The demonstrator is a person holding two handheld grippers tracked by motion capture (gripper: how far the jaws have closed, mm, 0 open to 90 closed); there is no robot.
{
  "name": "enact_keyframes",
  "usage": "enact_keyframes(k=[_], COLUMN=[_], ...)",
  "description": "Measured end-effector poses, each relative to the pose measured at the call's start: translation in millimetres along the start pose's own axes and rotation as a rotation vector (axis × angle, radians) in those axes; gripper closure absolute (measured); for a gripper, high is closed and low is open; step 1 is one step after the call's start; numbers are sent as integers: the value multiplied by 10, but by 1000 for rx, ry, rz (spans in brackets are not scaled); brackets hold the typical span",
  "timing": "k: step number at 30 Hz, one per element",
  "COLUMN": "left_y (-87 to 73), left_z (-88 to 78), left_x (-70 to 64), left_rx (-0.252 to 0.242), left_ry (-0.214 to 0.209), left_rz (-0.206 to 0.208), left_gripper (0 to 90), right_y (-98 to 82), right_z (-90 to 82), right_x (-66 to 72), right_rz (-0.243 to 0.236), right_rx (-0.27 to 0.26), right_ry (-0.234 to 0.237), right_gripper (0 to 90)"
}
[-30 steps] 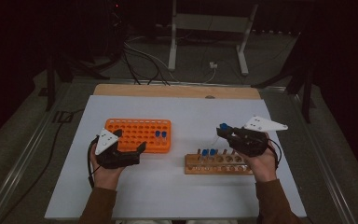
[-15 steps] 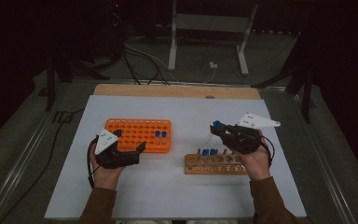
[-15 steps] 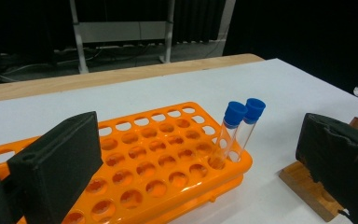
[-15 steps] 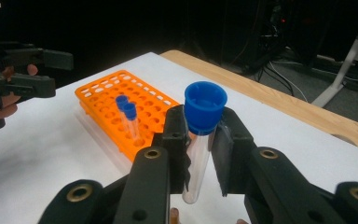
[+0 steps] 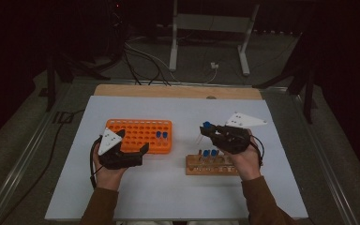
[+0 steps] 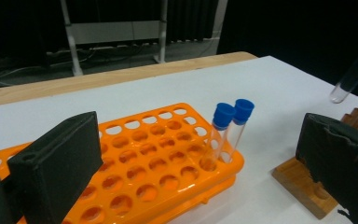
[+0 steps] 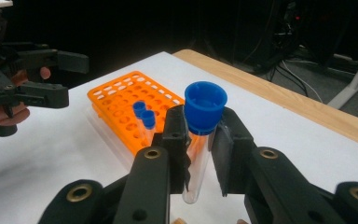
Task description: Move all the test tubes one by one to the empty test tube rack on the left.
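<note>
Two clear test tubes with blue caps point(image 5: 161, 137) stand side by side in the near right corner of the orange plastic rack with many round holes point(image 5: 140, 133), and all the other holes of that rack stand open. The right gripper point(image 5: 206, 131) is clamped on a third clear plastic test tube with a blue cap point(image 7: 201, 140), held just under its cap, lifted in the air to the right of the orange rack and above the far left end of the wooden tube block point(image 5: 211, 164), where two more blue-capped tubes point(image 5: 210, 153) stand. A strip of bare white table top point(image 5: 178, 187) lies between the orange rack and the wooden block, and wide bare surface runs from the rack to the table's far wooden edge point(image 5: 178, 91). The left gripper point(image 5: 133, 152) sits at the near edge of the orange rack, its jaws apart with nothing between them.

Against the frames from a second ago, the right gripper with its tube has shifted leftward, closer to the orange rack, while the left gripper has kept its place.
</note>
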State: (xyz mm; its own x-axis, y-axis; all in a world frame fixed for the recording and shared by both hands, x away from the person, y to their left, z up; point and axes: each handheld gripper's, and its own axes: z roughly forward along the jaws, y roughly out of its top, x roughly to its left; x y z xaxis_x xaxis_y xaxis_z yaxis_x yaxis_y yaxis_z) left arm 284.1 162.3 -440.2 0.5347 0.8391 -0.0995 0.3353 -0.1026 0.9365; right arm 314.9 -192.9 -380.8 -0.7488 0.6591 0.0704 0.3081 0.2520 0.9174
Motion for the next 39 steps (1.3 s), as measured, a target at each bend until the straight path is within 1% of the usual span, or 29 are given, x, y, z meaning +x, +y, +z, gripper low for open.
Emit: enact_keyframes(k=[7,16,19,27,33,36,37,38,39], left_y=[35,88,99,107,109,111,112,111,109], left_z=[35,48,57,87,116,120,119,118,119], left_x=[-68,-173,-205,-279,-353,-391,-402,-413,-429], left_rx=[3,-11,-7,8,20,22,20,17,19], left_ry=[-35,-82,-90,-140,-172,-184,-191,-199,-195], left_rz=[31,42,55,66,84,100,109,119,127], left_gripper=[10,11,11,16,46,71,95,150,184], right_y=[3,25,38,55,63,64,65,66,67], right_z=[124,298,342,439,516,551,560,570,580], right_x=[75,224,269,366,451,487,500,514,528], right_rz=[-2,-19,-20,-20,-28,-31,-31,-33,-35], right_rx=[11,31,31,35,38,42,43,44,45], right_ry=[22,53,61,86,105,114,117,122,126], right_gripper=[768,767,767,767,767,767,767,767,767])
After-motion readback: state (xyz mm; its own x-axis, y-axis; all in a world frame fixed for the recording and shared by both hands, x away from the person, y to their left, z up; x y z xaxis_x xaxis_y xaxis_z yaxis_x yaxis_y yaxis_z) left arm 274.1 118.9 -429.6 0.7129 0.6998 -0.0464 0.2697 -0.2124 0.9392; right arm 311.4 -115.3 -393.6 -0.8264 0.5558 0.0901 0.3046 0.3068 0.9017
